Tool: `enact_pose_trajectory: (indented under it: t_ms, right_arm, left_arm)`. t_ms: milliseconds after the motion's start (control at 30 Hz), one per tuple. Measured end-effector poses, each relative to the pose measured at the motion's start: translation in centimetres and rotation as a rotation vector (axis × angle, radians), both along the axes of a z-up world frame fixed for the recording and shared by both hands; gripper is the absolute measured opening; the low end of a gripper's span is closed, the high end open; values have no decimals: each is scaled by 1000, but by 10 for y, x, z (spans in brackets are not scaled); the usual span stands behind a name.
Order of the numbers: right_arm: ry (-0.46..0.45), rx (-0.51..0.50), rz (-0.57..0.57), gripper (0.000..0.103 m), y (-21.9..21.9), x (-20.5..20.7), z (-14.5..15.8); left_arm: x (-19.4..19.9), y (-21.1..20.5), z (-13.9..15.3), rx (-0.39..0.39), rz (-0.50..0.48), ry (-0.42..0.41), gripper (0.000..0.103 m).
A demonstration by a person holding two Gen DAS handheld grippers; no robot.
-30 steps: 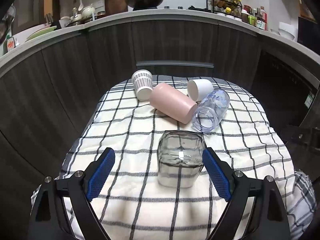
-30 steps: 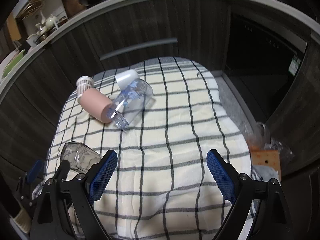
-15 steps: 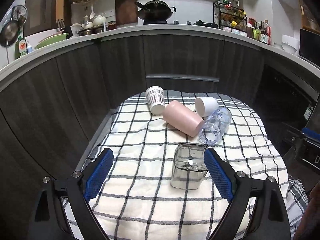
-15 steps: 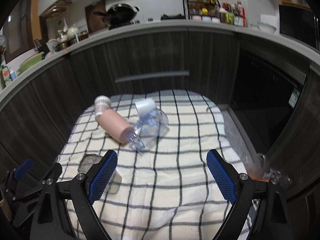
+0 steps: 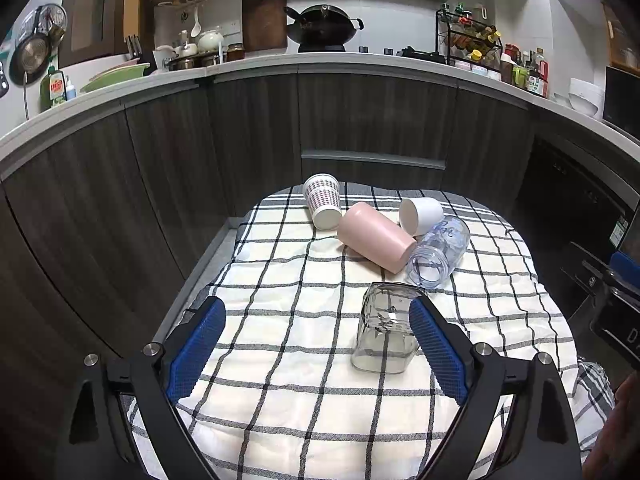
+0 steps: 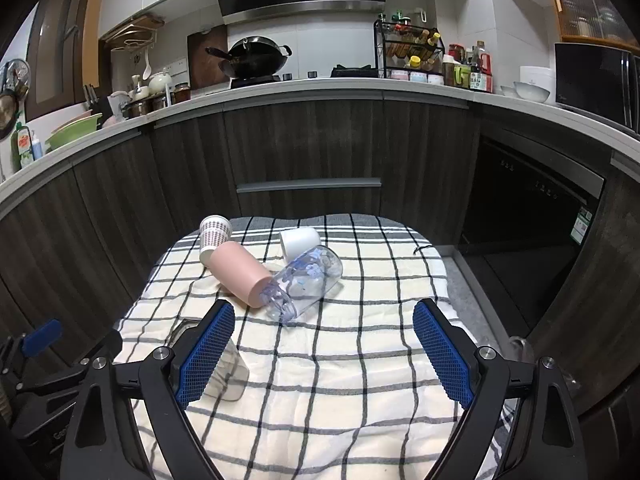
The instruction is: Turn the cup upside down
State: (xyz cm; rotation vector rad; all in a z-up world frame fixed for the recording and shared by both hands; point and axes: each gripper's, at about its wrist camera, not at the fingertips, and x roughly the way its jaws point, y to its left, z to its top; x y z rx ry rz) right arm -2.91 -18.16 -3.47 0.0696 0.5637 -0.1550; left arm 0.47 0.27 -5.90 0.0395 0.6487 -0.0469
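A clear square glass cup stands upside down on the checked cloth, just left of my left gripper's right finger. It also shows in the right wrist view, partly hidden behind the left finger. My left gripper is open and empty, back from the cup. My right gripper is open and empty above the cloth. A pink cup, a clear plastic jar, a small white cup and a patterned paper cup lie on their sides at the far end.
Dark curved cabinet fronts ring the table closely. The counter above holds a wok, a spice rack and dishes. The cloth's edges drop off at left and right. The other gripper shows at the right edge.
Both grippers have pulled back and tilted up from the table. The glass cup, between the left fingers before, now stands free near the right finger. No cup has moved.
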Motion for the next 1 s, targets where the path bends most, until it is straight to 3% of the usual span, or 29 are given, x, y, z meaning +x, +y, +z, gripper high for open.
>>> enact_pose_trajectory:
  t_ms: [1000]
  right_arm:
    - [-76, -10, -1, 91, 2, -22, 13]
  left_arm:
    - [-16, 0, 18, 6, 13, -58, 100]
